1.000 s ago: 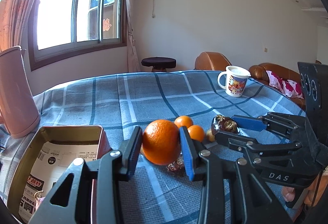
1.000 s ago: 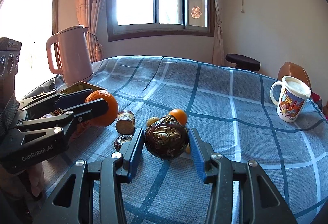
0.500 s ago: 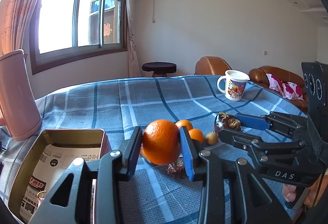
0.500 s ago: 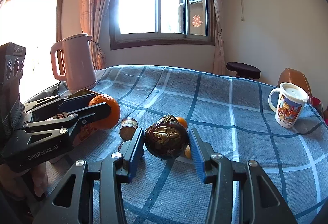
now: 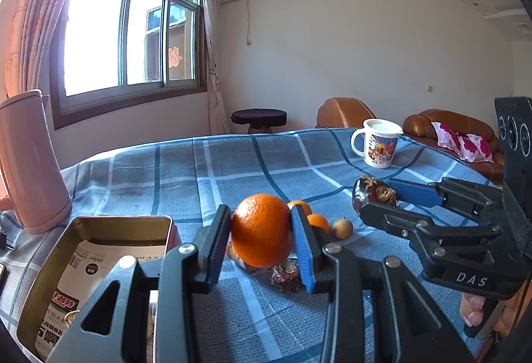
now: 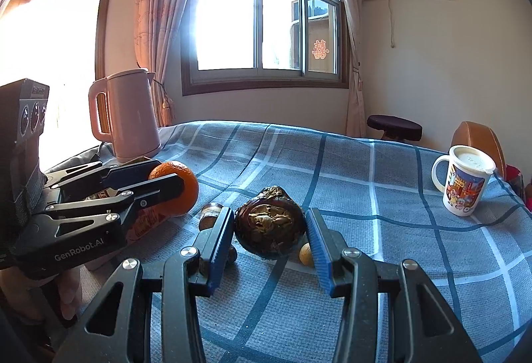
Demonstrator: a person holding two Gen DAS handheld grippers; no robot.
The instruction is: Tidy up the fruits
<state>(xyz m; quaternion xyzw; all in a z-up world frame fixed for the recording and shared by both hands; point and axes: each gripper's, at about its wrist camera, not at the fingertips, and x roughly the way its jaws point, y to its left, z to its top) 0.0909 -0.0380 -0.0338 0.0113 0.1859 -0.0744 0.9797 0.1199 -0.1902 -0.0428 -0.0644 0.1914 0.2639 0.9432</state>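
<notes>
Both fruits lifted off the table, ready to sort

The left gripper (image 5: pixel 261 241) stayed clenched on the large orange (image 5: pixel 261 230), the right gripper (image 6: pixel 269 238) on the dark wrinkled fruit (image 6: pixel 270 223). Over the last second both were carried slightly higher above the plaid table (image 5: pixel 232 170), leaving small oranges (image 5: pixel 317 220) behind. The open tin (image 5: pixel 99 223) just left of the orange looked the likely drop point.
</notes>
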